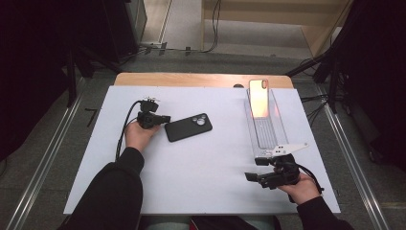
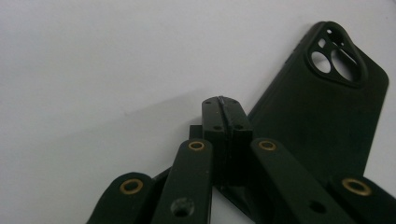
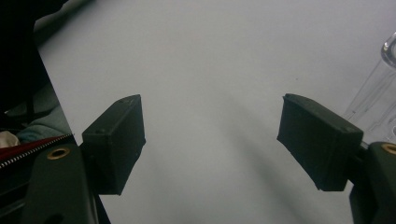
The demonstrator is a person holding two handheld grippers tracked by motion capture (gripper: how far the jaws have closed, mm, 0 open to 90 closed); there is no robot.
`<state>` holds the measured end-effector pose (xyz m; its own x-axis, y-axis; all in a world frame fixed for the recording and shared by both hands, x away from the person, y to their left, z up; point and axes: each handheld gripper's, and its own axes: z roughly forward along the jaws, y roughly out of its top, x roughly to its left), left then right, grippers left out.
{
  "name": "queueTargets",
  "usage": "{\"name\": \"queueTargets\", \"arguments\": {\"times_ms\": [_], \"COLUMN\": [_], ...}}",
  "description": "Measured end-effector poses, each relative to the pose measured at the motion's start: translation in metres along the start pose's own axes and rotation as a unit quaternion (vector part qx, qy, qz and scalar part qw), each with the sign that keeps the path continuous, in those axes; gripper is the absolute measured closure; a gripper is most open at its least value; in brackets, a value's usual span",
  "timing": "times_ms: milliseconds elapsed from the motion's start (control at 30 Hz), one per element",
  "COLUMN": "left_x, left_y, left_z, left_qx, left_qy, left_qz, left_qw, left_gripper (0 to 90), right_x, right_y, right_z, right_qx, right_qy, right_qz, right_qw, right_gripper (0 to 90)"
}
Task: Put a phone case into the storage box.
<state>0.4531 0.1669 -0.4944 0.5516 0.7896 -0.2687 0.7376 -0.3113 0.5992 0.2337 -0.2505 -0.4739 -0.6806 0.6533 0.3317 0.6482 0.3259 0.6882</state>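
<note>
- The left gripper (image 1: 165, 119) sits at the centre left of the high view, lying low over the white counter (image 1: 201, 163), its tip at the left end of the black phone case (image 1: 189, 127).
- In the left gripper view its fingers (image 2: 226, 122) are clenched, pads pressed flat together; whether they pinch the case's edge cannot be told.
- The black phone case (image 2: 322, 116) lies flat, camera cut-out towards the upper right of that view.
- The right gripper (image 1: 253, 176) is at the lower right of the high view, held in a hand (image 1: 304, 188).
- Its fingers (image 3: 116, 140) stand released, wide apart over bare counter.
- A clear stand (image 1: 263, 127) lies just above it, with an orange phone (image 1: 259, 98) leaning at its far end.
</note>
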Motion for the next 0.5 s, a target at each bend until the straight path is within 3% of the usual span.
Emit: {"name": "queueTargets", "arguments": {"times_ms": [233, 500], "left_x": [-0.009, -0.02], "left_y": [-0.009, -0.022], "left_z": [-0.007, -0.013], "left_qx": [0.018, 0.029], "left_qy": [-0.005, -0.021], "left_qz": [0.027, 0.029], "left_qw": [0.9995, 0.999], "left_gripper": [90.0, 90.0], "right_x": [0.001, 0.002], "right_y": [0.001, 0.003], "right_z": [0.001, 0.002], "right_qx": [0.002, 0.001], "right_qy": [0.002, 0.004], "right_qz": [-0.004, -0.01], "right_qw": [1.0, 0.9999], "right_gripper": [21.0, 21.0]}}
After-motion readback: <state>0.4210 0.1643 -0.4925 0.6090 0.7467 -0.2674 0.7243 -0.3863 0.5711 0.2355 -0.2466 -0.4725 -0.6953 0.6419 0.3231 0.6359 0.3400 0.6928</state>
